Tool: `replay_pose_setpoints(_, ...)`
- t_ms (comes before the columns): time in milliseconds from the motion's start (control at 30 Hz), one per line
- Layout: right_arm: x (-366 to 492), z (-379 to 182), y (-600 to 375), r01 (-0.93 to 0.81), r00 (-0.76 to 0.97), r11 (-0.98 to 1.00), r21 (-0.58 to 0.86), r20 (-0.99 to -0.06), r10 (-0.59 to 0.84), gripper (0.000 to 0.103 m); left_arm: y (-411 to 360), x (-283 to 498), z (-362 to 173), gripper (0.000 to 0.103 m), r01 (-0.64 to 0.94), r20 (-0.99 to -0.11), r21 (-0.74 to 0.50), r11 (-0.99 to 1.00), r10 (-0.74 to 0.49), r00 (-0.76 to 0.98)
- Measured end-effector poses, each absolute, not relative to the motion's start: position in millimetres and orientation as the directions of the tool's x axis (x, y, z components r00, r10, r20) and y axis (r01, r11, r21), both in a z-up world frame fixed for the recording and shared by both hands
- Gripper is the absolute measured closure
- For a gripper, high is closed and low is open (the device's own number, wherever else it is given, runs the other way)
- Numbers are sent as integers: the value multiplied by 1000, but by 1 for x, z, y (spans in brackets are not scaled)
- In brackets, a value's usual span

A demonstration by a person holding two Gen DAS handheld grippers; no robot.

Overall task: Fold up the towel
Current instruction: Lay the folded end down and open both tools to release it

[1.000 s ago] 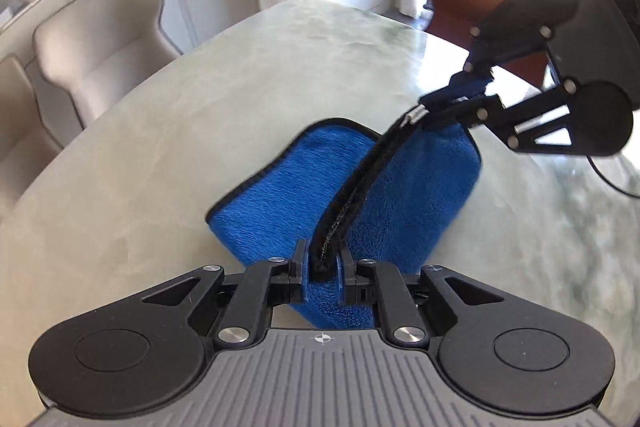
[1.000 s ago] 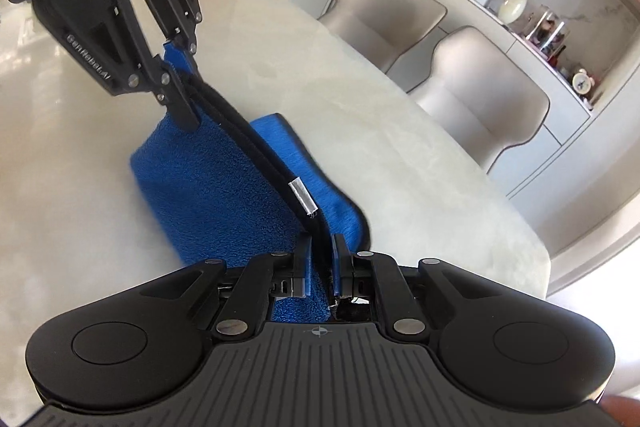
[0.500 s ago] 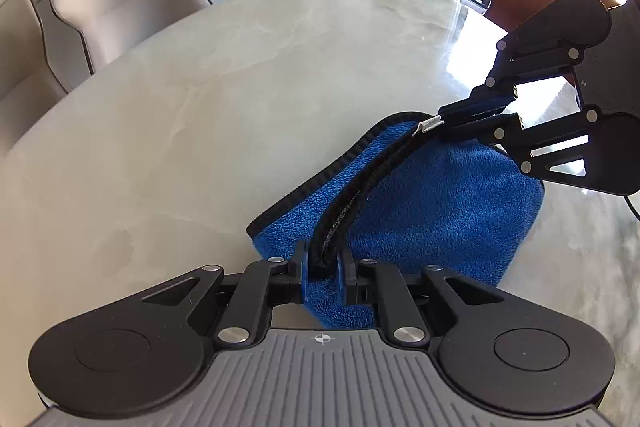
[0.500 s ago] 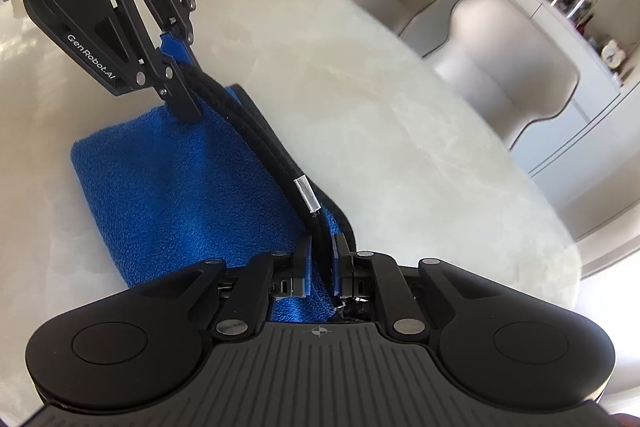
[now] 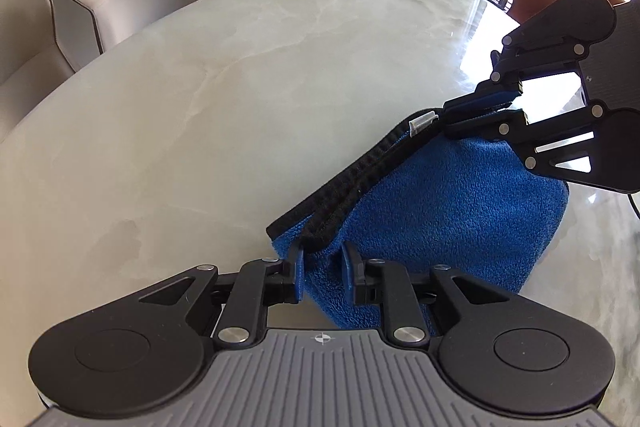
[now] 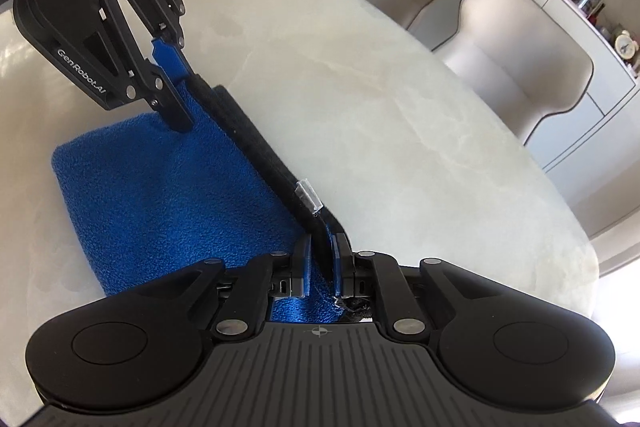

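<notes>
1. Blue towel (image 5: pixel 452 211) lies folded on the marble table (image 5: pixel 200 115), black-trimmed edges stacked along one side.
2. Left gripper (image 5: pixel 322 277): jaws opening, towel corner between them but pads look clear of it.
3. Right gripper (image 6: pixel 320 267): jaws narrow, pinching the trim by the small clear tag (image 6: pixel 308 197).
4. Do it well: let both corners go w/o dragging, lift straight off so edges stay aligned.
5. Towel's plush, floppy; table's slick, so it could slide.
</notes>
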State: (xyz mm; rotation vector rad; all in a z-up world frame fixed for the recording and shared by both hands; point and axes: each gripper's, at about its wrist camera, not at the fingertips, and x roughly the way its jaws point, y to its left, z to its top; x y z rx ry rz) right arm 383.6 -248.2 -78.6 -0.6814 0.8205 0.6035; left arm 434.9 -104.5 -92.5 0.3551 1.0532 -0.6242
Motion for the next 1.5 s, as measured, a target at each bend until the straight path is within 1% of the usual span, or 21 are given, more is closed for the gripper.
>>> replay_pose_setpoints(133, 384, -76, -249, -700, 554, 647, -302, -802, 224, 92, -101, 437, -90, 84, 608, -879, -31, 794, -311, 362)
replay_pose_setpoints(233, 388, -80, -249, -699, 540, 652, -292, -813, 215, 92, -102, 435, -92, 83, 610, -885, -29, 792, -304, 353)
replay_pose_setpoints(333, 388, -86, -248, -698, 541, 652, -297, -815, 208, 91, -110, 440, -94, 77, 615, -888, -5, 788, -287, 360)
replay_pose_setpoints(367, 390, -87, -248, -695, 545, 654, -299, -812, 208, 90, -110, 440, -93, 73, 610, -888, 1, 793, -280, 366)
replay_pose_setpoints(433, 390, -87, -251, -683, 548, 673, -285, -808, 215, 87, -109, 437, -90, 64, 594, -885, 16, 804, -266, 383)
replay_pose_setpoints(467, 391, -86, -252, -678, 552, 679, -282, -805, 217, 84, -108, 436, -88, 61, 588, -882, 24, 809, -260, 394)
replay_pose_setpoints(500, 390, -83, -255, -665, 573, 689, -287, -789, 224, 78, -106, 432, -84, 60, 579, -874, 41, 814, -252, 416)
replay_pose_setpoints(533, 390, -78, -259, -651, 596, 700, -294, -769, 231, 76, -103, 428, -80, 60, 573, -866, 58, 818, -245, 437)
replay_pose_setpoints(567, 387, -74, -262, -639, 614, 709, -298, -753, 237, 71, -102, 423, -77, 56, 567, -856, 74, 820, -239, 458)
replay_pose_setpoints(600, 382, -67, -268, -621, 642, 725, -297, -724, 253, 70, -99, 418, -73, 54, 560, -848, 87, 824, -234, 476)
replay_pose_setpoints(700, 366, -45, -288, -542, 716, 801, -255, -639, 282, 69, -89, 408, -65, 53, 540, -812, 91, 837, -251, 527)
replay_pose_setpoints(767, 357, -41, -295, -514, 720, 835, -194, -628, 297, 69, -88, 400, -63, 52, 551, -794, 45, 834, -305, 527)
replay_pose_setpoints(800, 352, -39, -299, -501, 720, 850, -162, -623, 305, 69, -93, 393, -62, 52, 568, -782, 5, 823, -351, 515)
replay_pose_setpoints(833, 345, -41, -300, -510, 699, 853, -110, -631, 336, 69, -99, 386, -63, 52, 585, -773, -28, 811, -389, 501)
replay_pose_setpoints(900, 334, -48, -297, -533, 671, 843, -68, -641, 373, 69, -111, 384, -67, 52, 606, -769, -66, 792, -428, 475)
replay_pose_setpoints(1033, 321, -75, -282, -547, 611, 837, -24, -694, 380, 69, -128, 370, -90, 52, 612, -798, -102, 784, -432, 421)
replay_pose_setpoints(1167, 324, -93, -288, -512, 590, 859, 34, -713, 380, 69, -127, 364, -110, 52, 600, -829, -118, 791, -411, 379)
replay_pose_setpoints(1233, 332, -103, -295, -490, 596, 872, 22, -721, 353, 69, -124, 361, -114, 52, 596, -824, -125, 793, -418, 383)
replay_pose_setpoints(1300, 337, -105, -304, -484, 602, 874, 34, -712, 361, 69, -123, 358, -115, 52, 608, -823, -110, 786, -415, 388)
replay_pose_setpoints(1400, 342, -107, -308, -467, 620, 884, 10, -709, 336, 69, -126, 357, -117, 51, 617, -821, -94, 782, -412, 397)
replay_pose_setpoints(1500, 346, -99, -306, -453, 643, 891, -13, -697, 317, 69, -129, 360, -109, 51, 628, -813, -72, 775, -410, 413)
